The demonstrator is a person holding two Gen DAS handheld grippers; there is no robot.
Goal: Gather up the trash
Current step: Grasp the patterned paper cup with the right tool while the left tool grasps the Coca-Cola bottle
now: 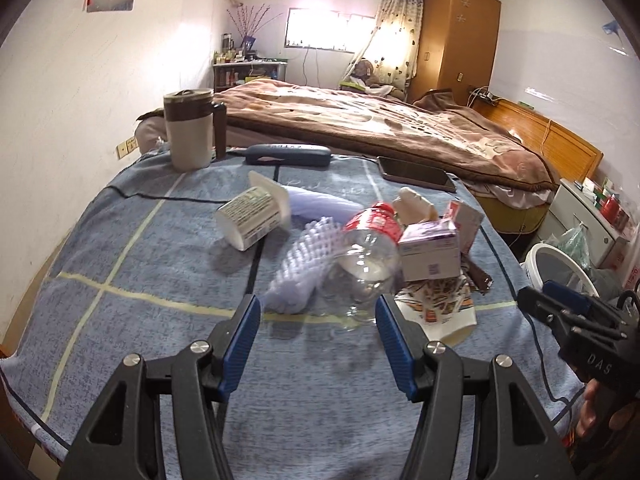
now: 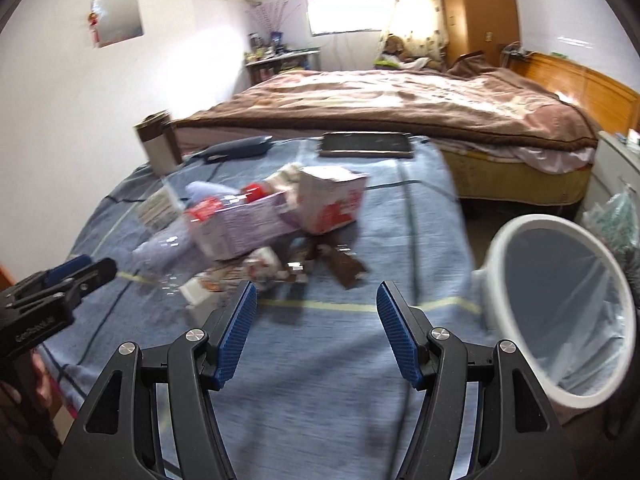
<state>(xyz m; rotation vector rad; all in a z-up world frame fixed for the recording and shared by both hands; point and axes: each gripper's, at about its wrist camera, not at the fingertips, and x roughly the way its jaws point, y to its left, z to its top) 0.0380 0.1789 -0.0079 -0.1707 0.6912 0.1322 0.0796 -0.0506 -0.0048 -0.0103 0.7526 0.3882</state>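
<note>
Blue cover: a nubby blue-grey blanket with pale yellow and dark stripes [image 1: 152, 264] lies over the table, and all the rubbish sits on it.
Trash heap: bunched together in the middle of the blanket, between both grippers and the bed beyond.
Bottle: a clear crumpled plastic bottle with a red label and red cap [image 1: 366, 256] lies on its side, base toward the left gripper, glossy and dented.
Foam net: a white knobbly foam fruit sleeve [image 1: 304, 264] lies just beside the bottle, touching it.
Cup: a white paper cup with printed text [image 1: 250, 220] is tipped on its side at the heap's far left.
Boxes: a small purple-and-white cardboard carton [image 1: 430, 254] leans on the bottle; a red-and-white cardboard box [image 2: 332, 200] stands behind it, flaps torn open.
Wrappers: a brown shiny foil wrapper [image 2: 344, 268] and a flattened printed paper packet [image 1: 436, 304] lie at the near edge of the heap.
Bin: a white round plastic waste bin lined with a thin clear bag [image 2: 516, 240] stands off the table's right side, tilted toward the right wrist camera.
Left gripper [image 1: 318, 316]: ribbed blue pads spread wide, holding nothing, just short of the bottle's base.
Right gripper [image 2: 316, 304]: blue pads likewise spread apart, empty, above bare blanket near the wrappers.
Right wrist view: blurred across the heap, so fine print is unreadable.
</note>
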